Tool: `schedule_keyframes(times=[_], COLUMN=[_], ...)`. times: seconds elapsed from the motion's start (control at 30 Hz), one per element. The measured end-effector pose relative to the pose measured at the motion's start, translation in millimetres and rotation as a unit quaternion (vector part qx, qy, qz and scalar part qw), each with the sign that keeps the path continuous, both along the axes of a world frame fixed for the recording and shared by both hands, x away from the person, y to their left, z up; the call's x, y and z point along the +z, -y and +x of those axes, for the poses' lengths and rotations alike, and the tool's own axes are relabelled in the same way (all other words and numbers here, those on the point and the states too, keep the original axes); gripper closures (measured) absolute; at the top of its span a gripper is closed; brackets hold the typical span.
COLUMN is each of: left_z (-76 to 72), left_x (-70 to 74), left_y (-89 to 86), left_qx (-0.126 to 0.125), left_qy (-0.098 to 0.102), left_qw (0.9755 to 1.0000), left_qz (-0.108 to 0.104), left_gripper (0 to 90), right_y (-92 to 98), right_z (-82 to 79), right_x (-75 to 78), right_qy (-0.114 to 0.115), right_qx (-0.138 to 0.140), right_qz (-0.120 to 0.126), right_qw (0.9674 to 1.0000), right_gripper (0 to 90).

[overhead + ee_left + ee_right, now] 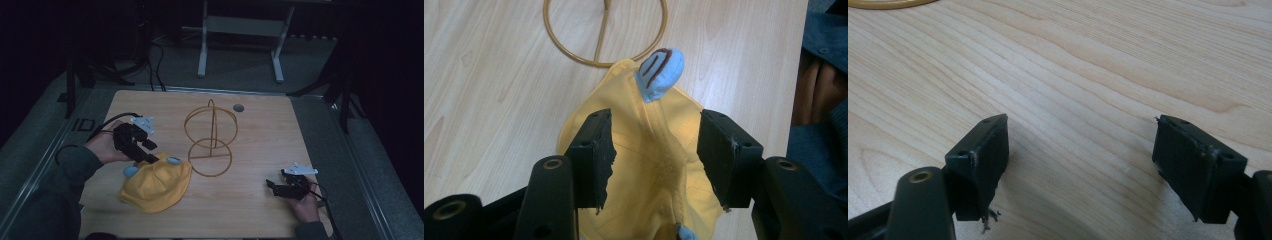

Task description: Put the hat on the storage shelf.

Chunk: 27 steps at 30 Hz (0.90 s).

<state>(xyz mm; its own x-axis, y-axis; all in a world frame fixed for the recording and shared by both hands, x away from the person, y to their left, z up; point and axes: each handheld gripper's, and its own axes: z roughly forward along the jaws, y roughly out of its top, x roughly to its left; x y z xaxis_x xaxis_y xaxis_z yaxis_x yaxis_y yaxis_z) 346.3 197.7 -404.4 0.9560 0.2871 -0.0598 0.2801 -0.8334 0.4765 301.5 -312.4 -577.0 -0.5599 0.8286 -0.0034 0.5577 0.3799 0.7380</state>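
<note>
- Black jaws of your left gripper (654, 155) stand wide apart over the yellow hat (649, 165), one on each side of its crown; the pads (594, 155) do not press the cloth, so nothing is held yet
- If you close from here you may pinch just a thin fold of fabric, and a soft hat gripped that way can slide out as soon as you lift
- That hat lies flat near the front left of the wooden table (260, 200), just beside the base ring of the wire stand (211, 137), and its blue ear (660, 74) points toward that ring
- Dragging the hat instead of lifting it could snag the cloth or the ear on the ring (605, 31) and pull the light stand along or tip it
- A second blue ear (131, 171) sits at the hat's left edge close to your left hand (102, 147); catching it rather than the crown would let the hat hang lopsided
- Your right gripper (1080, 160) also has its jaws spread with bare table between them, resting well apart from the hat at the front right (289, 187)
- With that hand so far off, nothing steadies the stand, so any knock from the hat or from your left gripper goes unchecked
- Watch the trailing cable (107, 122) behind your left hand, since a sweep toward the stand could bring it across the table
</note>
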Motion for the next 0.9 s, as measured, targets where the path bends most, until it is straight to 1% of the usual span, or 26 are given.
schedule_keyframes(times=[0.2, 0.27, 0.4, 0.7, 0.8, 0.9], left_z=[-2.9, -4.0, -5.0, -6.4, -6.2, -5.6], left_x=[-1.8, -2.0, -3.2, -10.9, -14.9, -17.0], left_y=[3.2, 3.7, 4.0, 6.9, 7.6, 7.1], left_qx=[-0.012, -0.014, -0.020, -0.025, -0.023, -0.020], left_qy=[-0.005, -0.006, -0.011, -0.020, -0.020, -0.021], left_qw=[0.9999, 0.9999, 0.9996, 0.9983, 0.9977, 0.9974], left_qz=[0.007, 0.008, 0.016, 0.048, 0.061, 0.066], left_gripper=[49.2, 50.1, 52.6, 55.5, 55.3, 55.5], right_y=[0.0, 0.0, 0.0, 0.0, 0.0, 0.0], right_z=[0.0, 0.0, -0.1, -0.1, -0.1, 0.0], right_x=[0.0, 0.1, 0.1, 0.2, 0.2, 0.1], right_qy=[0.000, 0.000, -0.001, -0.001, -0.001, -0.001], right_qx=[0.000, 0.000, 0.000, 0.000, 0.000, 0.000], right_qz=[0.000, 0.000, 0.000, 0.000, 0.000, 0.000], right_qw=[1.0000, 1.0000, 1.0000, 1.0000, 1.0000, 1.0000], right_gripper=[22.2, 22.2, 22.2, 22.2, 22.2, 22.2])
